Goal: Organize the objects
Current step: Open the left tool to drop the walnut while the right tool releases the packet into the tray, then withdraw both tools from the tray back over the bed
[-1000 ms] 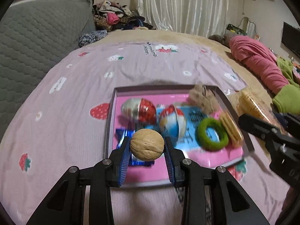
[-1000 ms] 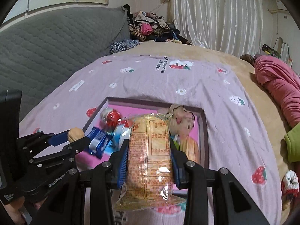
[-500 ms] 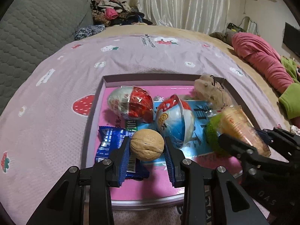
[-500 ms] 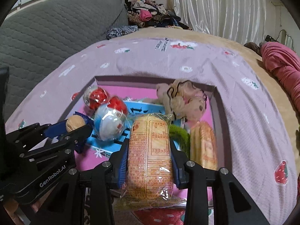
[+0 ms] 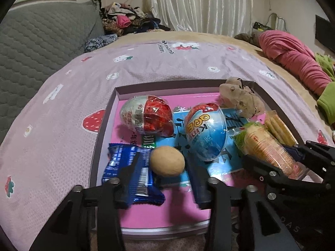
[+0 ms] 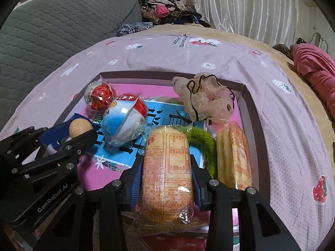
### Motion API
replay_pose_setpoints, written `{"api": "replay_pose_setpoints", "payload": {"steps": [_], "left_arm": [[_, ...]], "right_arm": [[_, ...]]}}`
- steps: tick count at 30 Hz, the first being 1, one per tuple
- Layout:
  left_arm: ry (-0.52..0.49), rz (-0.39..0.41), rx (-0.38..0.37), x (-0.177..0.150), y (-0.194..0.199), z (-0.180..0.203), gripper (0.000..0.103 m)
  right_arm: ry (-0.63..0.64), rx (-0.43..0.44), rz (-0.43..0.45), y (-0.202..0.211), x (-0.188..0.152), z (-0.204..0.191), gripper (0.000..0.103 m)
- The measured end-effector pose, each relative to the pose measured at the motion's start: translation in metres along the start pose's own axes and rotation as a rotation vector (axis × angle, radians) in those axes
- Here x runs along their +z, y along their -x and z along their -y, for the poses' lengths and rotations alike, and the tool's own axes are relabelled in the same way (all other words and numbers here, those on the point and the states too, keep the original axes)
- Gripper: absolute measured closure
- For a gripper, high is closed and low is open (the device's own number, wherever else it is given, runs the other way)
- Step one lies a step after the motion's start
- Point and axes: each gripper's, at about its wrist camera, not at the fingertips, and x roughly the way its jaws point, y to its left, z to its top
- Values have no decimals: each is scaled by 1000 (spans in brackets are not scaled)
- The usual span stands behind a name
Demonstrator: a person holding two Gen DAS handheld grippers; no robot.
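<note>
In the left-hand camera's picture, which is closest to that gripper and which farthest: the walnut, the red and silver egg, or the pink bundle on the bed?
1. Walnut, between the left gripper fingers.
2. Red and silver egg, behind it in the tray.
3. Pink bundle, far right on the bed.

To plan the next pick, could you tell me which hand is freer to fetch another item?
Left: the left gripper has just opened, leaving the walnut loose in the box; the right gripper grips the pack.
</note>
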Motion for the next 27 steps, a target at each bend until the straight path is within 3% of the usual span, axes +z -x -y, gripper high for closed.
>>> {"api": "replay_pose_setpoints", "payload": {"steps": [1,14,16,27], "left_arm": [[-2,-2,13,0,-1,-1,42],[31,-4,6,1,6,-11,40],[33,4,12,3,12,-11,25],[44,43,31,12,62,-16,23]], "right_arm": [[2,-2,-1,0,0,0,59],[2,-14,44,21,6,-1,47],[3,-19,55,27,7,-1,46],[-4,-41,119,86,20,-3,23]]}}
